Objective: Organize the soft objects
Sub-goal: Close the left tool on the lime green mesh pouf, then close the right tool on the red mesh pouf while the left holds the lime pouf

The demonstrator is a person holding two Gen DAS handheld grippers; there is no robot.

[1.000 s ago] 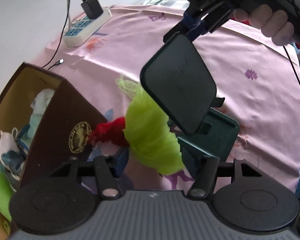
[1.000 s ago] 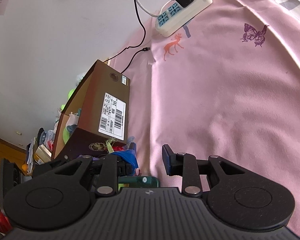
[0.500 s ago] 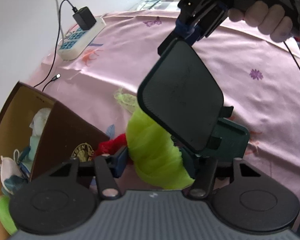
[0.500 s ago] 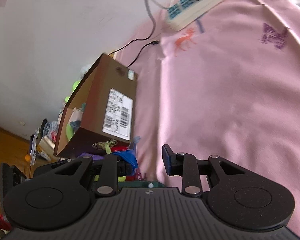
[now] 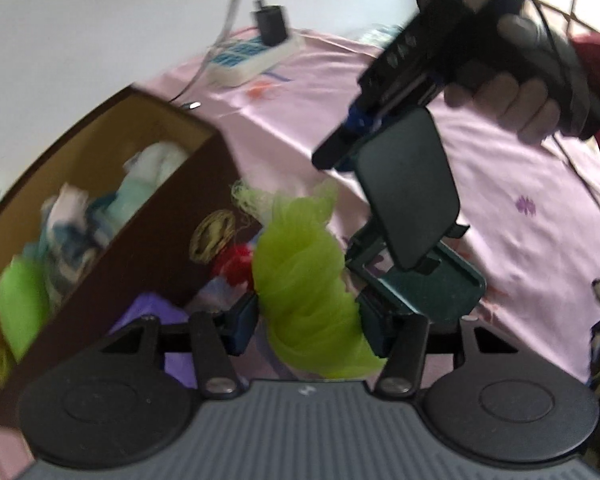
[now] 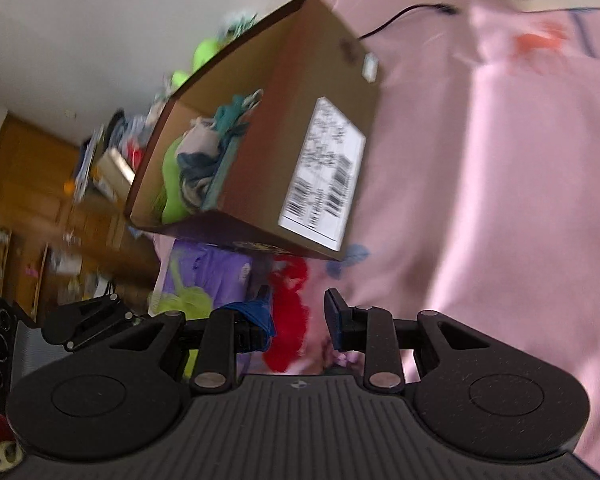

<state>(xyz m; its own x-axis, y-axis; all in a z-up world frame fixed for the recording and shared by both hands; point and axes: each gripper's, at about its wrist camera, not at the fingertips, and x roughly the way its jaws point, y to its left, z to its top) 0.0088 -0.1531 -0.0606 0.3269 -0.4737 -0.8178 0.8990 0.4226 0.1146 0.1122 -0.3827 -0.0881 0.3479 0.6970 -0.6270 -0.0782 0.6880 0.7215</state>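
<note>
Green mesh puff (image 5: 300, 280), lower centre: feather-light, squashy, springy; pinched mid-bunch by left tongs (image 5: 306, 320). Right tongs (image 6: 298, 320) slightly parted, empty. Destined, probably, for brown box (image 5: 160, 236).

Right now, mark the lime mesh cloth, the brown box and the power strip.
lime mesh cloth (image 5: 304, 292), left wrist view, middle of the bunched fabric.
brown box (image 6: 300, 120), right wrist view, side wall above the barcode label.
power strip (image 5: 248, 60), left wrist view, top face beside the black plug.
</note>
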